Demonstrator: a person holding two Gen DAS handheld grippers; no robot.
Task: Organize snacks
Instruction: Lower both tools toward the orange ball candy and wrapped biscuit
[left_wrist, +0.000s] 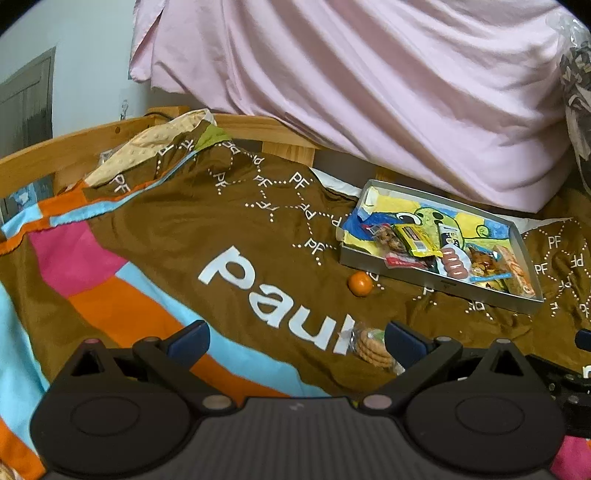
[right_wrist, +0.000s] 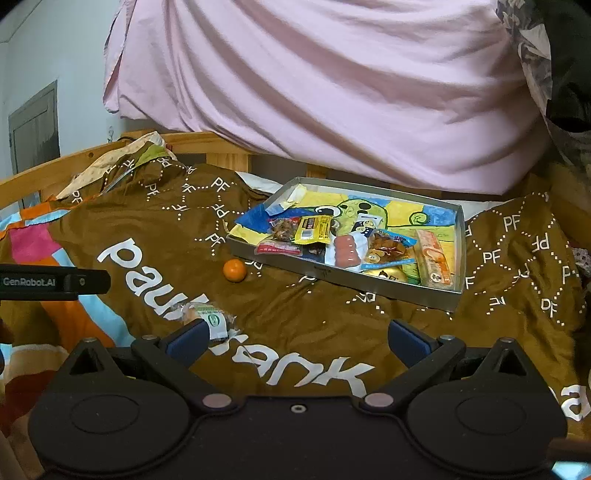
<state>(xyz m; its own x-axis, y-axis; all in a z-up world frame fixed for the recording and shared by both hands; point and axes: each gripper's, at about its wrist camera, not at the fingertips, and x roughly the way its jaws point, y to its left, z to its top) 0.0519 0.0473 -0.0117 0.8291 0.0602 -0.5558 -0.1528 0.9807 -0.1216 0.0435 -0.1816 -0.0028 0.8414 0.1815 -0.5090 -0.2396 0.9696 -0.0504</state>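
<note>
Both the left gripper (left_wrist: 295, 339) and right gripper (right_wrist: 295, 338) are wide open and empty, and the cookie pack (left_wrist: 371, 347) looks light and crumbly, so pinch its crinkly edge.

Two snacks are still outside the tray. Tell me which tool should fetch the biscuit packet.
Left, probably. The clear packet of round biscuits lies beside the open left tool's right finger, nearly within its gap; it sits just outside the open right tool's left finger.
</note>
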